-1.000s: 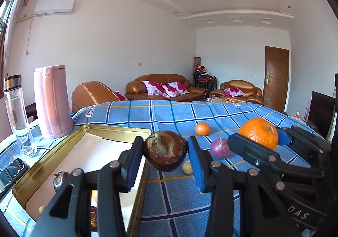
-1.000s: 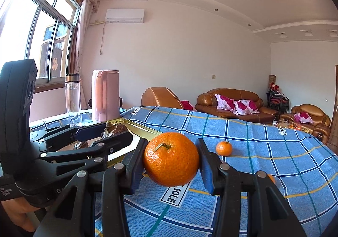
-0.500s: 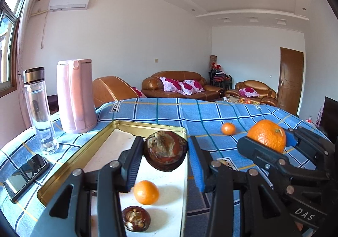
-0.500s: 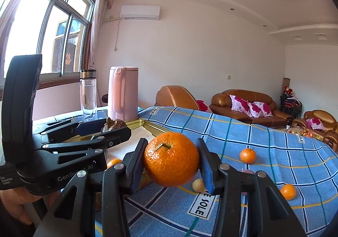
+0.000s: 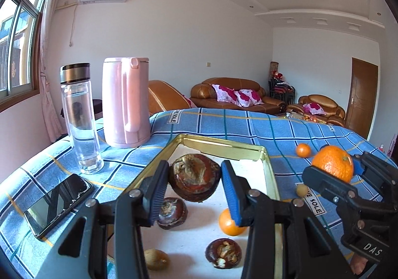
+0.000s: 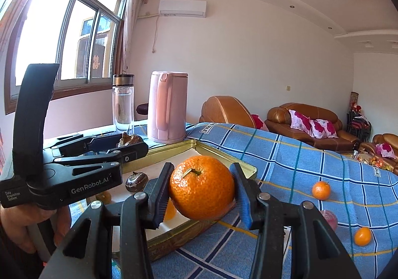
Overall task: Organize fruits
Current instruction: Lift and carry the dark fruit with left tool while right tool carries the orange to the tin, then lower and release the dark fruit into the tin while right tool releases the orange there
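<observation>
My left gripper (image 5: 195, 180) is shut on a dark brown mangosteen (image 5: 195, 177) and holds it above the gold-rimmed tray (image 5: 270, 174). In the tray lie two more mangosteens (image 5: 171, 213), a small orange (image 5: 230, 225) and a small tan fruit (image 5: 155, 259). My right gripper (image 6: 201, 188) is shut on a large orange (image 6: 202, 187) over the tray's right rim (image 6: 248, 167). It also shows in the left wrist view (image 5: 333, 163). Loose on the cloth are small oranges (image 6: 321, 190) (image 6: 362, 236), a purple fruit (image 6: 329, 219) and a tan fruit (image 5: 301, 190).
A pink kettle (image 5: 125, 102) and a glass bottle (image 5: 79, 119) stand left of the tray. A phone (image 5: 58, 204) lies at the near left on the blue checked cloth (image 5: 236, 124). Sofas stand behind the table.
Both grippers have swung left with their fruit. The left one now hangs over the tray's inside, and the right one has come over the tray's right rim.
</observation>
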Demonstrator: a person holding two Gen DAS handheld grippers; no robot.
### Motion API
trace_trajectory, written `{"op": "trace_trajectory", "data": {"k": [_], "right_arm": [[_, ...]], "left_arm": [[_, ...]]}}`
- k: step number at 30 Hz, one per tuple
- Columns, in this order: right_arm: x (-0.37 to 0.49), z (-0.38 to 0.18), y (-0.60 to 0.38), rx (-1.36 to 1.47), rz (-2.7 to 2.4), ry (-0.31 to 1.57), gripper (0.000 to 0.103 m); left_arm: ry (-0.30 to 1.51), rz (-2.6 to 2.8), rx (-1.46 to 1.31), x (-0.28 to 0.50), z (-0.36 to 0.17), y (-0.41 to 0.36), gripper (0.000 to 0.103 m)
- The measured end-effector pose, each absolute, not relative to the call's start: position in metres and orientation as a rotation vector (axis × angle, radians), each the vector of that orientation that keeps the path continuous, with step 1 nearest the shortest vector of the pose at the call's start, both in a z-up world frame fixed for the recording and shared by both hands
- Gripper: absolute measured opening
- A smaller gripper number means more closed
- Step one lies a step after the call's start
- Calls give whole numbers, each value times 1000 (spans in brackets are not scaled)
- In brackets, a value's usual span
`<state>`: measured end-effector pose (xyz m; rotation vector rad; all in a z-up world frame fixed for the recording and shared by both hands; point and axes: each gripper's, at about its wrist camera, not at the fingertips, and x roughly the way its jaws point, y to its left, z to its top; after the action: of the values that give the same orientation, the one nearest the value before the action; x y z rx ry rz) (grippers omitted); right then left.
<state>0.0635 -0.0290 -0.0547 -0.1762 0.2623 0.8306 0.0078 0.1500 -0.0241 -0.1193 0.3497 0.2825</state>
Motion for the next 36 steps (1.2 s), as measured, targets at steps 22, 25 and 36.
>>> {"op": "trace_trajectory", "data": {"k": [22, 25, 36], "right_arm": [[58, -70, 21, -244, 951, 368, 48], [61, -72, 24, -251, 961, 389, 48], [65, -82, 34, -294, 1011, 494, 48]], "left_arm": [[465, 328, -117, 5, -46, 178, 45], [474, 330, -123, 7, -49, 180, 45], [523, 320, -126, 12, -57, 182, 45]]}}
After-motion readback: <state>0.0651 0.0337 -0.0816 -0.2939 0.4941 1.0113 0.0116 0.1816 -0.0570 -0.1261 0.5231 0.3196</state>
